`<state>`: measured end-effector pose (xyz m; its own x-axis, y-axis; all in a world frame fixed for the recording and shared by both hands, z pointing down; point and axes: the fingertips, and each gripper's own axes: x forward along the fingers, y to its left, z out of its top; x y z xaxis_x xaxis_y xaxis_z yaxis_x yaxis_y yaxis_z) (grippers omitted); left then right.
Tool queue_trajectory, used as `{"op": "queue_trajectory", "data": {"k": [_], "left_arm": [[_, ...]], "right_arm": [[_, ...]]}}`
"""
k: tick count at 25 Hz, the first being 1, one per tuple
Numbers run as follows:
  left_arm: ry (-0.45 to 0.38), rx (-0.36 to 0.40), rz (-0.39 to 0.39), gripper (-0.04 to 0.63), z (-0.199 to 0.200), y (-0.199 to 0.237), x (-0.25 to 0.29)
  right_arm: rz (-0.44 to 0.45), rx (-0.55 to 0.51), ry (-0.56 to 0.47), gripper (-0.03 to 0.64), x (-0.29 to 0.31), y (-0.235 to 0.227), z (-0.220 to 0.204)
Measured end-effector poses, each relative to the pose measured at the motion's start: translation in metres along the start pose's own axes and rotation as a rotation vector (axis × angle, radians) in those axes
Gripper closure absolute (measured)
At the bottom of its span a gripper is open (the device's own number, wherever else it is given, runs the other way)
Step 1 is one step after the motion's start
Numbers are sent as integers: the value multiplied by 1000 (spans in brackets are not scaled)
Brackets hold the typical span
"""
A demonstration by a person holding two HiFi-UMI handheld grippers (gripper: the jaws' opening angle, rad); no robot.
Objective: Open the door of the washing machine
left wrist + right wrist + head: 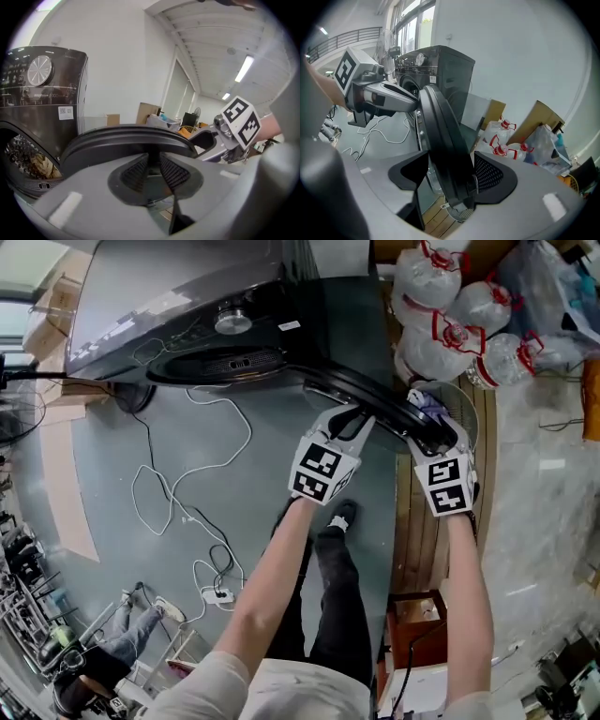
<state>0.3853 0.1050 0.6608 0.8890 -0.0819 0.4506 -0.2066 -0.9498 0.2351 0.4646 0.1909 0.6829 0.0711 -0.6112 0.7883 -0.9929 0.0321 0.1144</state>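
- A thin white cable (178,493) is lying in loops on the grey floor (262,512) at the left of the head view, running down to a socket strip in the lower left.
- The dark grey front-loading washing machine (187,296) is standing across the upper left. Its drum mouth is already showing uncovered, and in the left gripper view some laundry (33,164) is lying inside it.
- The left tool (349,427) is reaching up at centre frame to the near end of the door's rim. In its own view the meshed pads are sitting close together and appear to be pinching a thin dark part of that rim.
- The round black door (384,409) is hanging swung well away from the machine front, seen from above as a curved band running from centre toward the right. By my judgement the opening is largely done, since the latch is free and the door is standing wide.
- The right tool (439,435) is straddling the far end of the rim at right of centre. Its jaws are standing wide apart with the door's edge passing between them, so it is not clamping. What is left is probably only easing the door to its full swing and letting go.
- Clear plastic bags with red ties (450,324) are piled in the upper right, near the door's far side.
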Motion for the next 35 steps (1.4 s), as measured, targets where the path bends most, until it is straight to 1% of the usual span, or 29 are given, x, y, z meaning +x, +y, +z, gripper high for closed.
{"op": "queue_trajectory", "data": {"k": [4,8,13,18,23,27,31,35], "left_arm": [[-5,-12,-1,459,1,0,2],[5,-8,-2,459,3,2,5],[-1,-52,-13,459,4,2,7],[9,-35,-41,457,4,-3,-9],[12,-2,-68,457,1,-6,-42],[6,19,-75,458,1,-3,-81],[5,41,-75,457,0,1,-131],[-5,54,-62,457,-1,11,-197]], "right_arm": [[-10,-9,13,339,-3,-5,1],[-40,30,-4,341,-20,-7,4],[-75,81,-29,341,-41,4,3],[-97,137,-39,341,-63,28,1],[-123,207,-53,341,-81,59,2],[-138,255,-71,341,-96,88,9],[-147,294,-99,341,-113,123,25],[-149,346,-151,341,-129,169,48]]}}
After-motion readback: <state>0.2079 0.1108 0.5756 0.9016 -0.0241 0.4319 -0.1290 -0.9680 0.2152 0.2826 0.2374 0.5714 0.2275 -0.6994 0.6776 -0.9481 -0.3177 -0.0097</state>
